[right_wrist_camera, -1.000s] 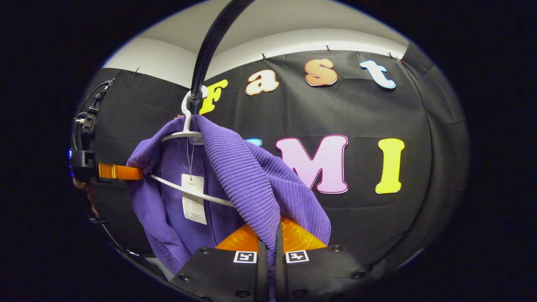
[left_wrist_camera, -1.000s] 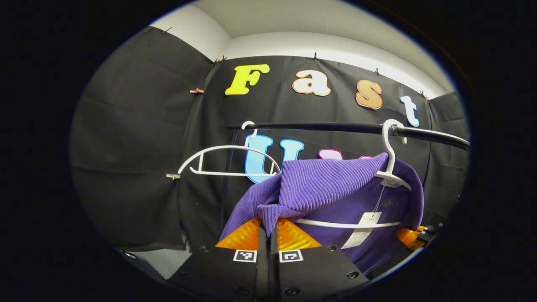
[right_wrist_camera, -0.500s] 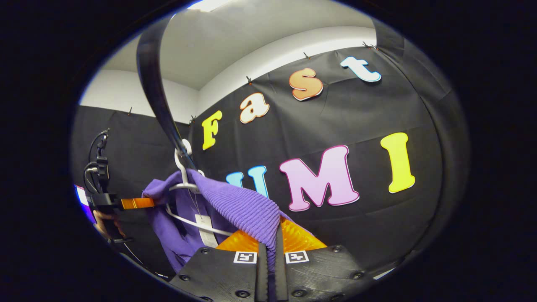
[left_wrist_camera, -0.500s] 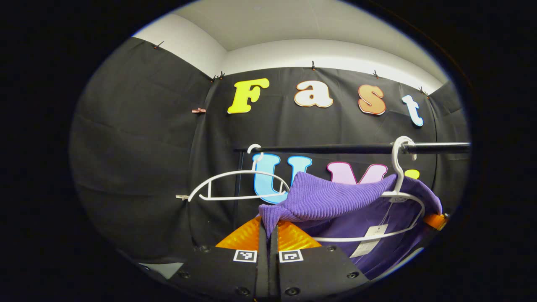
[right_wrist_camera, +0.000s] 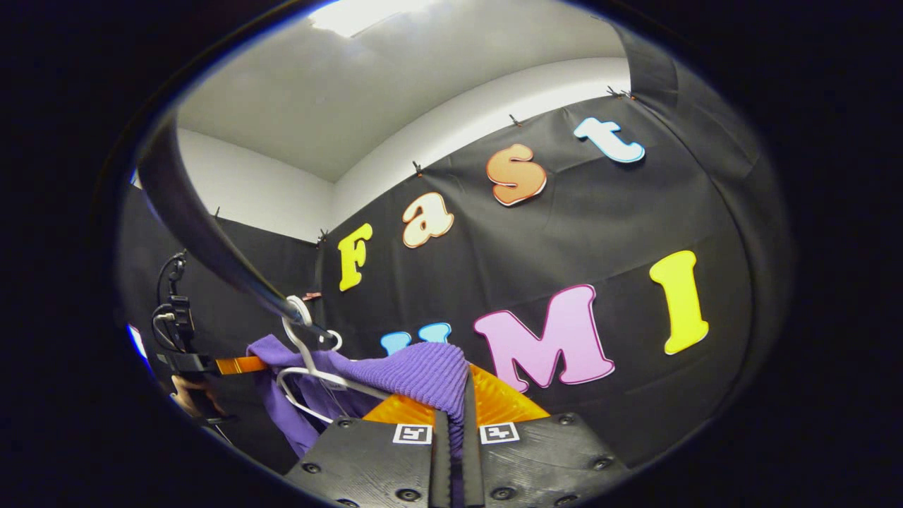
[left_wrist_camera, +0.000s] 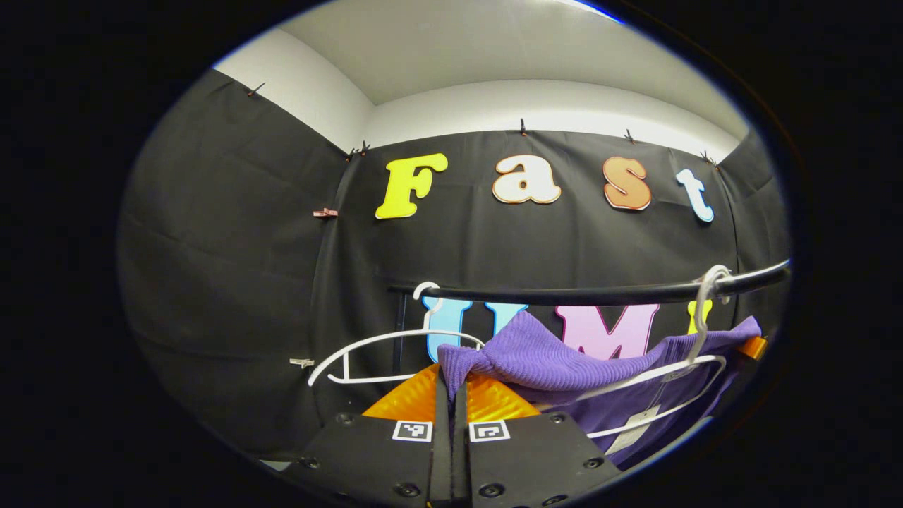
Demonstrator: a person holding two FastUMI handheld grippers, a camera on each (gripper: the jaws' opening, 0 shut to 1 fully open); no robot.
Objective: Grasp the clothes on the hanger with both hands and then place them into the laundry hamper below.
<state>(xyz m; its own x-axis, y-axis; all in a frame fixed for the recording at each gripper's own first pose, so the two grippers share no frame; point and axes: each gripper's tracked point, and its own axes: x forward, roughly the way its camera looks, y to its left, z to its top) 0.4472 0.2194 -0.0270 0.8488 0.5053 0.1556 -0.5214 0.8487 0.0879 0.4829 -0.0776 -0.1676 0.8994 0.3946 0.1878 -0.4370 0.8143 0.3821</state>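
Observation:
A purple ribbed sweater [left_wrist_camera: 564, 360] is stretched between both grippers, partly lifted off its white hanger [left_wrist_camera: 677, 374], which still hooks on the black rail [left_wrist_camera: 600, 293]. My left gripper [left_wrist_camera: 451, 388] is shut on the sweater's left end. In the right gripper view the same sweater [right_wrist_camera: 416, 370] runs into my right gripper [right_wrist_camera: 455, 406], which is shut on it. Farther left in that view, the left gripper [right_wrist_camera: 233, 365] holds the sweater's other end beside the hanger [right_wrist_camera: 303, 367]. A paper tag [left_wrist_camera: 631, 427] dangles under the hanger.
An empty white hanger [left_wrist_camera: 381, 353] hangs on the rail to the left of the sweater. The black rail [right_wrist_camera: 204, 240] sweeps overhead in the right gripper view. Black cloth walls close the booth behind and to both sides; a white ceiling is above.
Both grippers have risen with the sweater, pulling its shoulders up level with the hanger's top. The rail and hanger have dropped lower in both views.

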